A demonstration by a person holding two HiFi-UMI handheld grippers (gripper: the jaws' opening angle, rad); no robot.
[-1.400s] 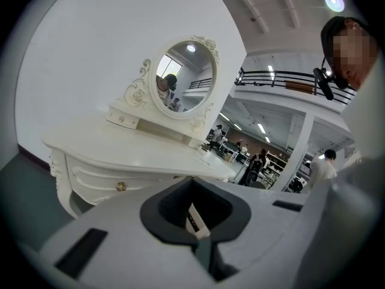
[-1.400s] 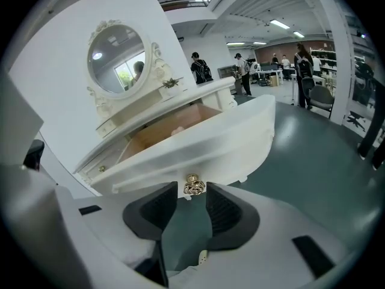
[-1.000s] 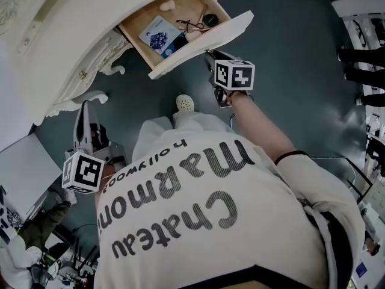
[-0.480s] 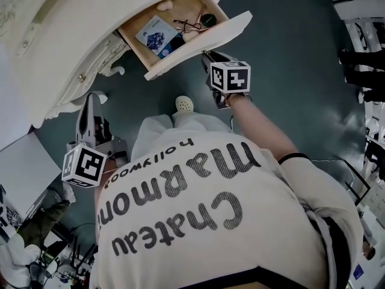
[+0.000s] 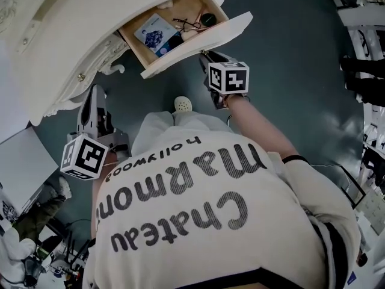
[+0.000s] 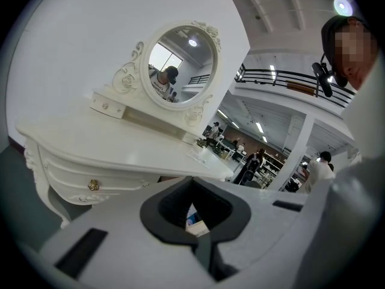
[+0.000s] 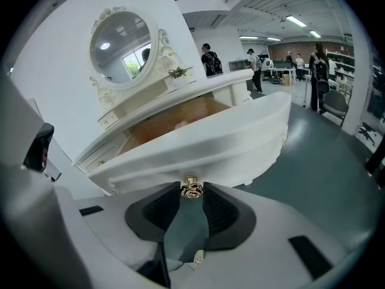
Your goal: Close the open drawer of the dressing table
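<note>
The drawer (image 5: 197, 46) looks rigid and light; we would push at its gold knob (image 7: 192, 189). Our right fingers (image 7: 225, 212) pinch it; left fingers (image 6: 151, 211) are pressed together.

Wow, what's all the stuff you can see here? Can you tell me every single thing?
dressing table: one, white, upper left of the head view.
mirror: one, round, white frame, on the table.
drawer: one, white front, wooden inside, pulled open.
gold knob: one, on the drawer's front.
card: one, blue and white, in the drawer.
round thing: one, black, in the drawer.
shoe: one, white, on the dark floor.
people: several, far in the background.
shirt: one, white with dark letters, bottom of the head view.
left tongs: one, grey, shut, empty, facing the table.
right tongs: one, grey, closed on the gold knob.
</note>
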